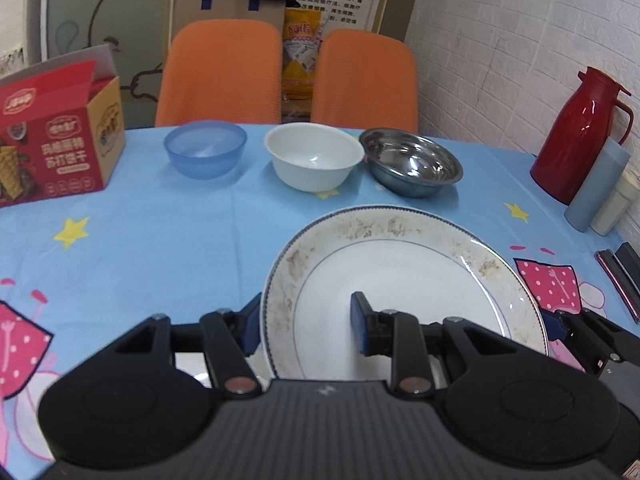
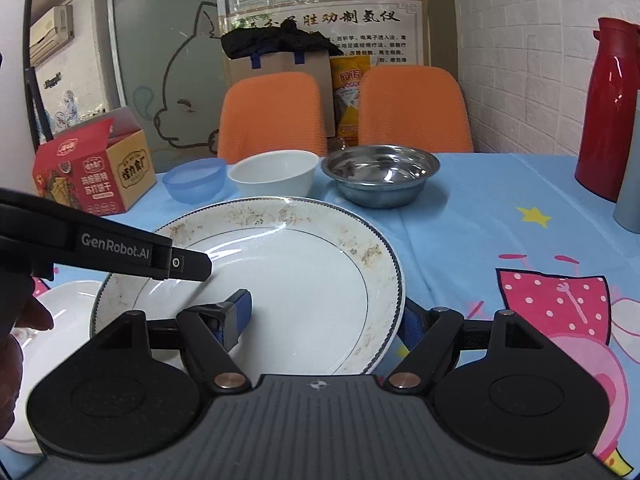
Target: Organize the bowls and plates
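Left wrist, round glazed plate (image 1: 400, 280), speckled rim, pinched by left tool (image 1: 308, 324)

A large white ceramic plate with a blue-dotted rim (image 1: 404, 280) is clamped at its left edge by the left gripper (image 1: 306, 326). Beyond it, on the star-printed blue tablecloth (image 1: 160, 236), a translucent blue plastic bowl (image 1: 205, 154), white ceramic bowl (image 1: 314, 156) and stainless steel bowl (image 1: 412, 166) are ranged in a row.

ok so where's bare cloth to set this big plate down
Free: the tablecloth between the red box, blue bowl and large plate; also between steel bowl and red flask. Crowded: the bowl row, white bowl in the middle.
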The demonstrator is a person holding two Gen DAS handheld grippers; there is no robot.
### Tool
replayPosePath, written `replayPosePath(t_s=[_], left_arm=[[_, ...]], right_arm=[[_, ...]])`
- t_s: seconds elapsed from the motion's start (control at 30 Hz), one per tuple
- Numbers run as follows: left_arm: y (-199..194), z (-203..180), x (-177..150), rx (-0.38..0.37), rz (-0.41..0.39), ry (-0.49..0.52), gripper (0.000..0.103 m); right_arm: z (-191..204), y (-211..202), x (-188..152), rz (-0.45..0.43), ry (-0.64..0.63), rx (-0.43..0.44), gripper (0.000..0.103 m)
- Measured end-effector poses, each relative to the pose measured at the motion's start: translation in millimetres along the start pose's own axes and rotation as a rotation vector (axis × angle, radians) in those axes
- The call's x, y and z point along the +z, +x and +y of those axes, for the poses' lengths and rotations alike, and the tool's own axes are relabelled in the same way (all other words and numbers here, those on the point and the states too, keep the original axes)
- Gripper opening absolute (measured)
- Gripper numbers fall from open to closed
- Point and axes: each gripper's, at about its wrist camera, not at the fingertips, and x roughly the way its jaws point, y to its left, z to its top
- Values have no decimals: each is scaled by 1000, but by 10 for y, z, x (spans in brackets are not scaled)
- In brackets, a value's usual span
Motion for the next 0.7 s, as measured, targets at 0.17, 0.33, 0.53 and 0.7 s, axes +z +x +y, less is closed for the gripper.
replayPosePath(t_s=[0.17,0.33,0.53,0.7], left_arm=[[-386,441,-205,71,-23,-53,28],[-604,802,-426,128,-28,-95,28],[-655,1039,-654,116,-14,-155,28],[-666,1076,-718,91,-27,-167,29]], right_arm=[[474,-104,-42,-19,-44,80,103],[859,-71,-191,21,-70,149,103],[1183,-97,-327,47,-136,147,103],[1237,-110,-359,51,-163,121,103]])
